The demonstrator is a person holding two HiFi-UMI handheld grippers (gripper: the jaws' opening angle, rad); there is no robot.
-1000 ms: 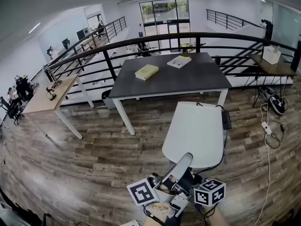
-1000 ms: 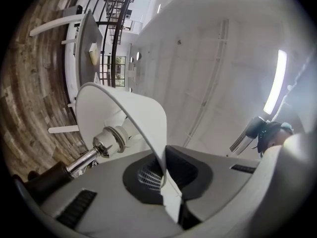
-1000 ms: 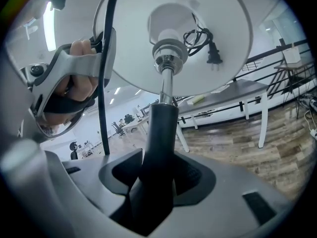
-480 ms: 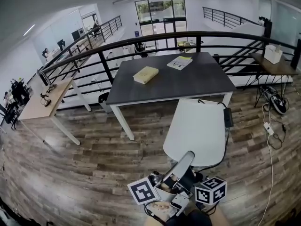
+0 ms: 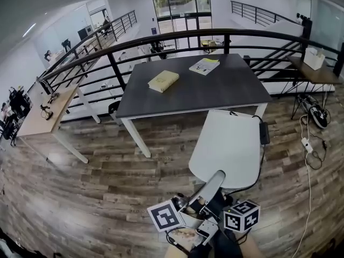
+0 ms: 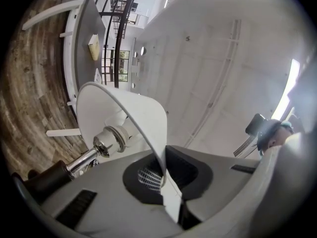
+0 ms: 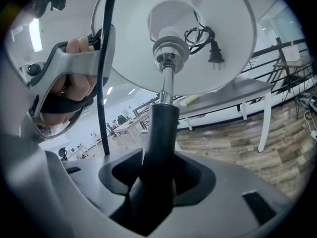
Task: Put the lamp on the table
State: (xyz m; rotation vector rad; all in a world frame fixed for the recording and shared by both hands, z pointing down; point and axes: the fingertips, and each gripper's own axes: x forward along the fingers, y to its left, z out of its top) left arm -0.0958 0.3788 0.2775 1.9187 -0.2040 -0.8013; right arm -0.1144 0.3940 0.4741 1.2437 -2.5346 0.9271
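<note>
Grippers first: the left gripper (image 6: 166, 185) has its jaws pressed almost together on the thin white rim of the lampshade (image 6: 133, 113). The right gripper (image 7: 157, 182) is clamped round the black stem (image 7: 161, 128), its jaws standing wide because the stem is thick. The two holds make sense. The stem grip likely bears the weight, and the rim pinch keeps the broad shade from swinging.

The lamp (image 5: 226, 147) hangs in the air, tilted away from the person, above the wooden floor (image 5: 91, 181) – near the table's front edge, though I judge it not yet over the top. Its plug (image 7: 215, 57) is tucked up inside the shade (probably so nothing trails).

Beyond, the dark table (image 5: 226, 90) has a bare front half. A yellow book (image 5: 163, 80) and a booklet (image 5: 204, 66) lie toward its far side, with the black railing (image 5: 161, 39) behind.
</note>
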